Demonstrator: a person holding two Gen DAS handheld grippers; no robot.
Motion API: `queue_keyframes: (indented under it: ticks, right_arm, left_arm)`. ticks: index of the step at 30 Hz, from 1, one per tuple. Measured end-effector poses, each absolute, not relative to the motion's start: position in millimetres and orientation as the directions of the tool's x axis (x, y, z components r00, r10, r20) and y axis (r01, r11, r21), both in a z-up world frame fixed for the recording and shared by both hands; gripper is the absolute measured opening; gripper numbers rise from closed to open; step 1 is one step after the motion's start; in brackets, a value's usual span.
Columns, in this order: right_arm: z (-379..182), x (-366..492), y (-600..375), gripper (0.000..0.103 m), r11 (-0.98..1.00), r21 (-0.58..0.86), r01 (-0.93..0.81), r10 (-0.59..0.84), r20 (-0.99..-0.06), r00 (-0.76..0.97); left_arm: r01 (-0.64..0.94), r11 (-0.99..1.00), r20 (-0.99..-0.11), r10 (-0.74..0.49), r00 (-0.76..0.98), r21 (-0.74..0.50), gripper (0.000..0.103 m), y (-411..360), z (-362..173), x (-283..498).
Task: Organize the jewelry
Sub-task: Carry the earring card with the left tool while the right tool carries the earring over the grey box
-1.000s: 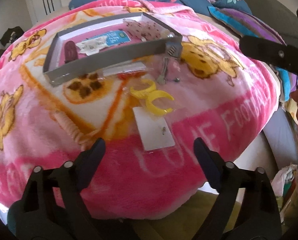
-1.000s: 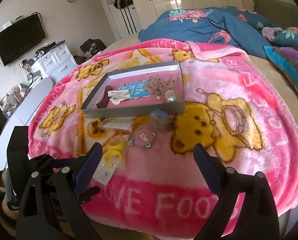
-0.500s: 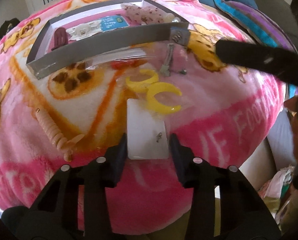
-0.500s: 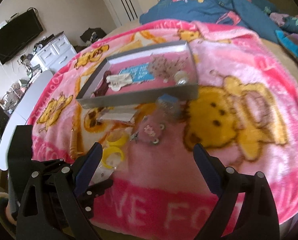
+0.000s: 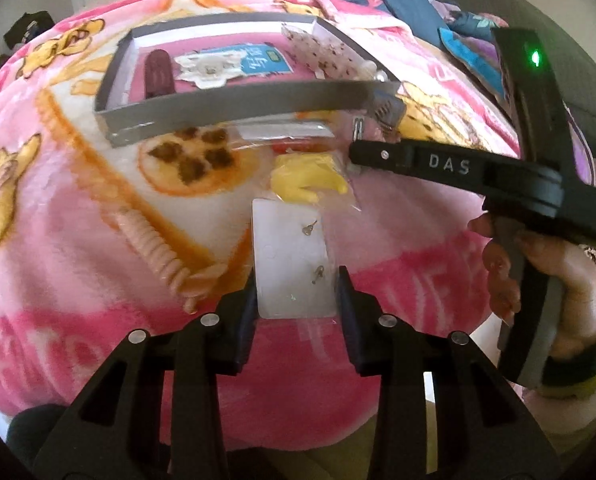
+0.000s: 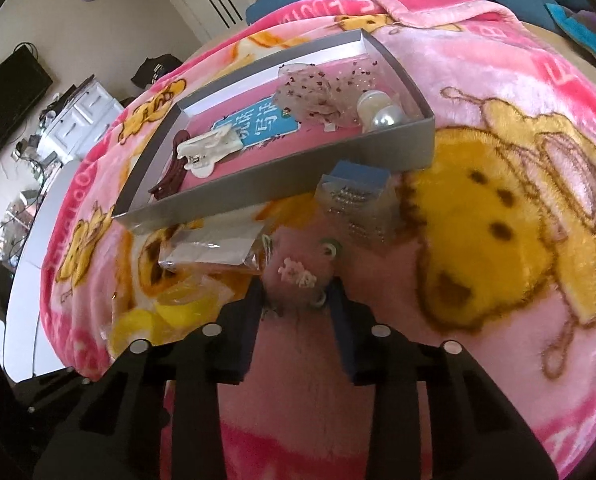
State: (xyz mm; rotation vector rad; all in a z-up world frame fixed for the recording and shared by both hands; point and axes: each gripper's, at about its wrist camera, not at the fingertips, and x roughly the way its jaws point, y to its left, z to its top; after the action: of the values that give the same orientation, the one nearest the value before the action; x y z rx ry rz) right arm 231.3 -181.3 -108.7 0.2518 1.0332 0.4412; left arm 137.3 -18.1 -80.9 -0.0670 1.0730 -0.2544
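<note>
Left wrist view shows the left gripper point(image 5: 296, 294) clamped on the near edge of a white earring card point(image 5: 292, 264), which lies on the pink blanket point(image 5: 78, 248) in front of the grey tray point(image 5: 234, 104); its jaws have just been closing. Right wrist view shows the right gripper point(image 6: 298, 300), also just closing, pinching a small pink-and-white trinket point(image 6: 298, 276) in front of that tray. Both pickups look underway; next, each piece likely needs lifting clear and carrying over the tray's front wall. Only the left view shows the hand point(image 5: 545, 276) holding the right tool; only the right view shows the pearl point(image 6: 387, 118) inside the tray's corner.
</note>
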Motion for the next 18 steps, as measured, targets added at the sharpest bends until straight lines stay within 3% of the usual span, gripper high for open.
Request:
queue_keyframes:
  ticks: [15,16,17,18]
  right_arm:
    - [-85.1,205.4,-228.6,0.027,0.904,0.367,-0.221,0.427,-0.729,0.536]
    - [-82.3,202.9,-233.1,0.024,0.904,0.367,-0.22,0.426,-0.723,0.544]
    - [-79.8,201.3,-235.2,0.001,0.905,0.363,-0.223,0.424,-0.719,0.551]
    - [-76.5,199.2,-237.4,0.0,0.903,0.359,-0.236,0.429,-0.713,0.554]
  left_arm:
    - [0.139,0.975,-0.814,-0.224,0.535,-0.176,0.028,9.6,-49.8,123.8]
    - [0.138,0.974,-0.812,-0.224,0.539,-0.177,0.028,10.8,-49.0,123.5]
    - [0.136,0.975,-0.809,-0.224,0.544,-0.178,0.028,11.6,-47.2,123.1]
    - [0.134,0.975,-0.806,-0.221,0.549,-0.175,0.028,12.2,-45.8,122.5]
